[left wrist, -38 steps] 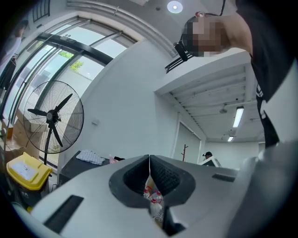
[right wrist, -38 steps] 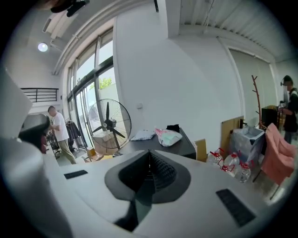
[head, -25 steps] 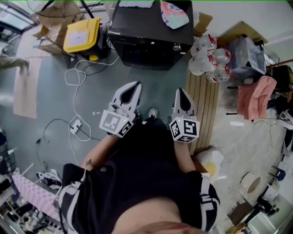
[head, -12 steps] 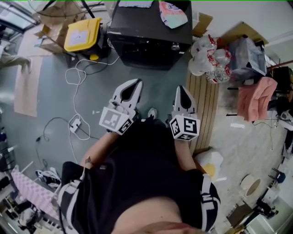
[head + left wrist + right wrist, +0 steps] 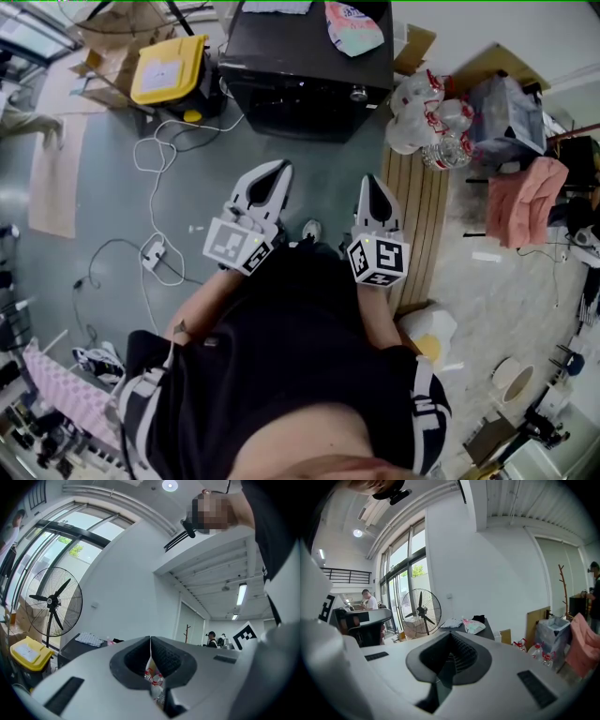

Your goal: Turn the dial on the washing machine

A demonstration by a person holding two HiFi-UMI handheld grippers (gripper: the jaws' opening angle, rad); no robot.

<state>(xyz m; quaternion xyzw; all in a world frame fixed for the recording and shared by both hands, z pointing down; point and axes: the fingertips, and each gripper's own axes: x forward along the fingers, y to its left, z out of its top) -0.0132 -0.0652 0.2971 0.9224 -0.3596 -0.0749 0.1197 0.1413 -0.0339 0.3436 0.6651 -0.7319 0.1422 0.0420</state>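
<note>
Far left, 10 o'clock in head view: yellow-lidded bin (image 5: 169, 67) on floor, just beside washing machine. Below that, 9 o'clock: loose white cable (image 5: 155, 178) and power strip (image 5: 154, 255) on grey floor.

Left of centre: left gripper (image 5: 277, 171), held low in front of body, aims toward 12 o'clock. Jaws shut tip to tip in left gripper view (image 5: 150, 641), nothing clamped; only far-off bottles seen through the hollow behind the tips.

Top centre, 12 o'clock: black washing machine (image 5: 309, 75), patterned bag (image 5: 354, 26) lying on its lid. Dial (image 5: 358, 94) = small silver knob at upper right corner of machine front, well apart from both grippers, untouched.

Right of centre: right gripper (image 5: 372, 183), level with the left one, aims toward 12 o'clock, roughly in line with dial. Jaws closed and empty in right gripper view (image 5: 450, 637).

Just right of that: wooden slat board (image 5: 422, 216) on floor. At 1 o'clock: pack of water bottles (image 5: 427, 117) beside machine. Far right, 3 o'clock: pink cloth (image 5: 525, 202) draped over something.
</note>
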